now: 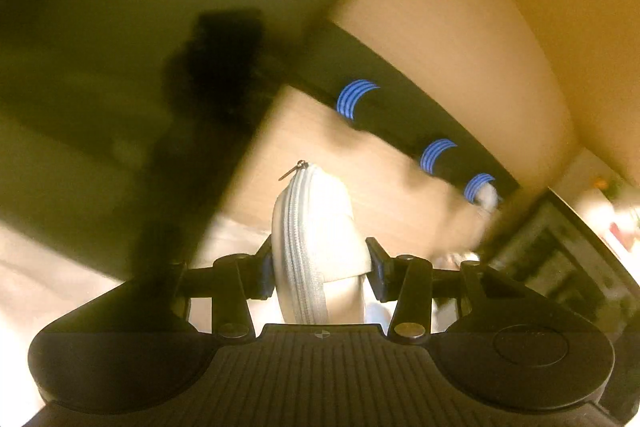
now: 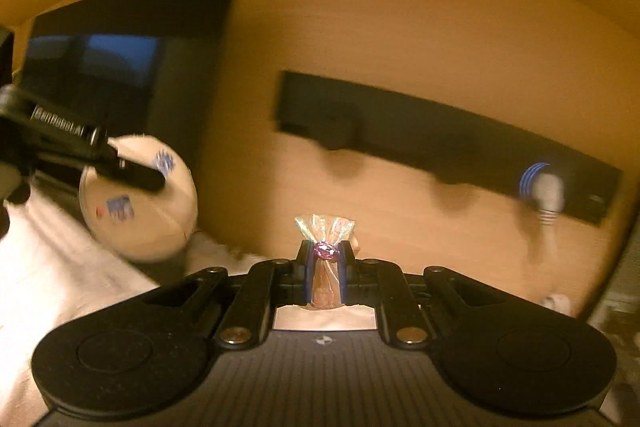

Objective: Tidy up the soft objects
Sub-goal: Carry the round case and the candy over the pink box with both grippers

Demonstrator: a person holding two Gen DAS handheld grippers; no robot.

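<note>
The left gripper point(image 1: 320, 269) is clamped on a soft cream zip pouch point(image 1: 314, 227), held in the air near the wooden wall point(image 2: 400, 47); it looks light and squashy. The right gripper point(image 2: 325, 263) pinches a small cellophane bag point(image 2: 325, 239) at its tied neck, probably crinkly and slippery

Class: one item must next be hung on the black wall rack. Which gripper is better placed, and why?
Probably the right gripper: it faces the black wall rack squarely, holding the small cellophane-wrapped bundle. The left gripper holds the round white zippered pouch, viewing the rack obliquely.
</note>
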